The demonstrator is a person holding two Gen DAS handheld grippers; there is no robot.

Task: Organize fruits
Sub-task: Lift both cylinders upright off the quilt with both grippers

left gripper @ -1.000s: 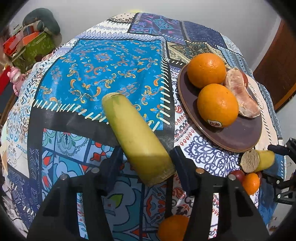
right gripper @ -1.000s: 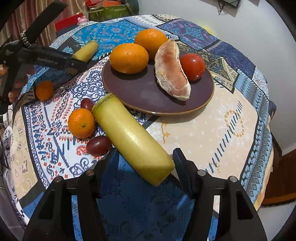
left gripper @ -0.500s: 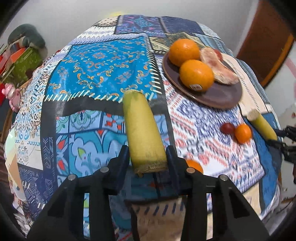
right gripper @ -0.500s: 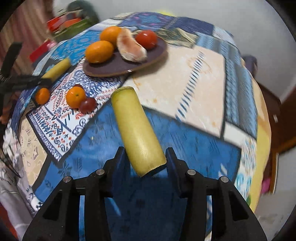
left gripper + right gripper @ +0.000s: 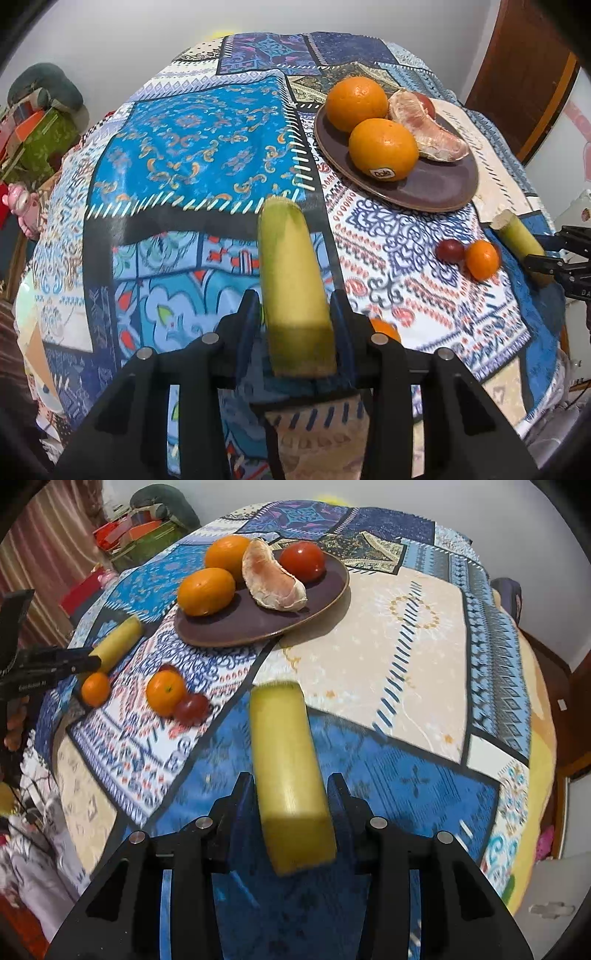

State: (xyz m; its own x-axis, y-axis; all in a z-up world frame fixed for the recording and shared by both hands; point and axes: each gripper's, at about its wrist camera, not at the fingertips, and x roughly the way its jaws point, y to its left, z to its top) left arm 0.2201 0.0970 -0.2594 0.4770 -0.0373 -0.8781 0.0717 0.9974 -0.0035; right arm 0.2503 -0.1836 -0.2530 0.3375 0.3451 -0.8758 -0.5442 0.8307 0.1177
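Blue patchwork tablecloth (image 5: pixel 192 155), brown plate (image 5: pixel 436 184), orange oranges (image 5: pixel 384 149).

A yellow-green cane piece (image 5: pixel 293 284) with cut ends stands lengthwise, pointing toward twelve o'clock. A second cane piece (image 5: pixel 290 775) has the same pose. On the brown plate (image 5: pixel 229 627) at eleven o'clock lie two oranges (image 5: pixel 206 590), a peeled pomelo segment (image 5: pixel 275 578) and a tomato (image 5: pixel 303 561). At nine o'clock two mandarins (image 5: pixel 165 692) and a dark red fruit (image 5: pixel 192 708) lie on the tabletop (image 5: pixel 399 627).
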